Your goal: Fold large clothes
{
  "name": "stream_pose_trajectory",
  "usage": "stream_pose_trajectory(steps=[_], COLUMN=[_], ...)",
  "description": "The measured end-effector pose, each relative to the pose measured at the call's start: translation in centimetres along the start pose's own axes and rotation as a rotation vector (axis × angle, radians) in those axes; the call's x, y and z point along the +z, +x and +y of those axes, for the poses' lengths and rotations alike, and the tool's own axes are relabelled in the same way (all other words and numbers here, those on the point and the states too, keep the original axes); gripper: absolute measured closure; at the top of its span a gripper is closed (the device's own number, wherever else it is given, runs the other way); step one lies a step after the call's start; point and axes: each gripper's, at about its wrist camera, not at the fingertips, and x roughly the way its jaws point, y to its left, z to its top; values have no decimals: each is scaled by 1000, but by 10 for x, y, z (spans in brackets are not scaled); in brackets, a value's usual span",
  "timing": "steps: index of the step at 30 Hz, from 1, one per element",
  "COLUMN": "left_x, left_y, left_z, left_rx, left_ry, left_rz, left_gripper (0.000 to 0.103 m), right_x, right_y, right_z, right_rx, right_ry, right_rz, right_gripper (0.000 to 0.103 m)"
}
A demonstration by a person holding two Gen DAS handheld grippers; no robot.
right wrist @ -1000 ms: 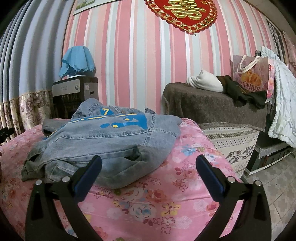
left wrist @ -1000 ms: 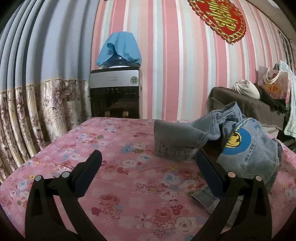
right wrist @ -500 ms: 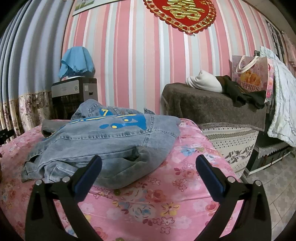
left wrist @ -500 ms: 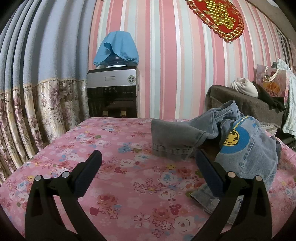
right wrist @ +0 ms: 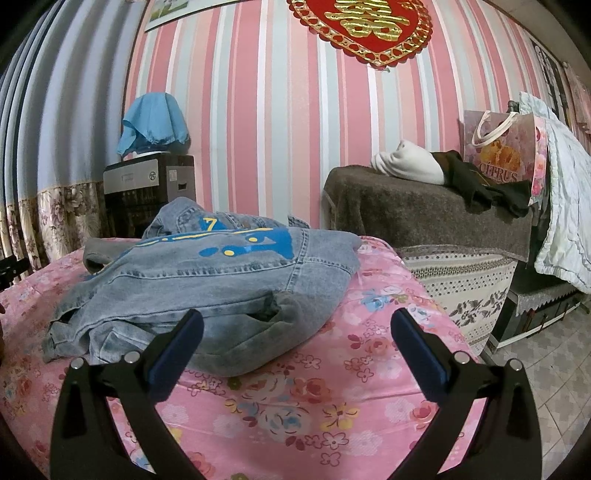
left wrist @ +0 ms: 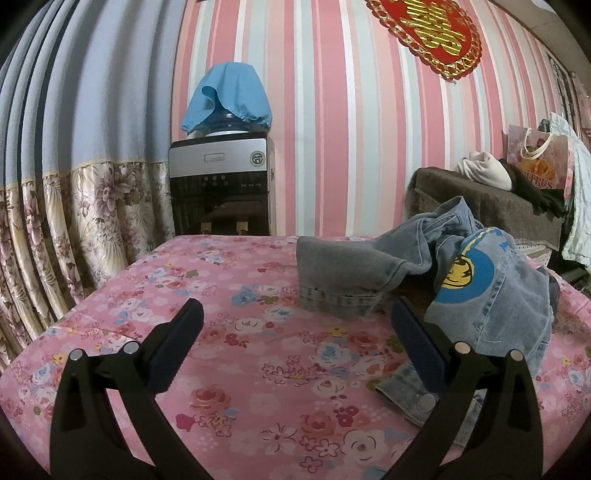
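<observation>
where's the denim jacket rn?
The denim jacket lies crumpled on the pink floral bedspread, just beyond the open right gripper; in the left wrist view it sits right of centre.

Denim jacket (left wrist: 491, 291) hem hidden behind right finger, red wall ornament (right wrist: 362, 26) cropped at top

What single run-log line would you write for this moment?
stage: pre-grasp | left gripper: open, empty | right gripper: open, empty | denim jacket: crumpled, unfolded on floral bedspread

Both wrist views low over the bed (left wrist: 258, 369), facing the striped wall (right wrist: 258, 129), sharing the jacket (right wrist: 221, 280)
</observation>
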Motion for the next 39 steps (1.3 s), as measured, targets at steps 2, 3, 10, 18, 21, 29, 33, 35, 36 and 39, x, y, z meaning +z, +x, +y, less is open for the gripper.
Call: stream_pose_trajectory(steps=[2,3,10,18,21,29,33,35,36,39], left_x=[0,0,0,0,0,0,0,0,0,0], left_y=[0,0,2,2,3,2,2,2,2,2], left_z=[0,0,1,1,1,1,1,1,1,1], left_rx=[-1,0,3,4,5,6,6,6,6,6], left_ry=[0,-1,-3,-7,-10,-11,-10,-12,-12,-11], left_rz=[0,-1,3,2,8,8,7,7,7,6], left_gripper=[3,3,3,3,3,3,3,3,3,3], right_x=[0,0,0,0,0,1,1,2,2,2], right_y=[0,0,-1,-4,-3,-4,-4,-4,-4,-3], right_z=[-1,0,1,4,2,3,4,3,3,3], right_rx=[0,0,-5,-7,-5,-12,-12,-11,-11,-10], right_ry=[0,0,-8,-14,-11,-11,-10,-8,-6,-5], right_rz=[0,0,-2,-5,1,-3,1,0,1,2], right_gripper=[2,2,2,2,2,2,2,2,2,2])
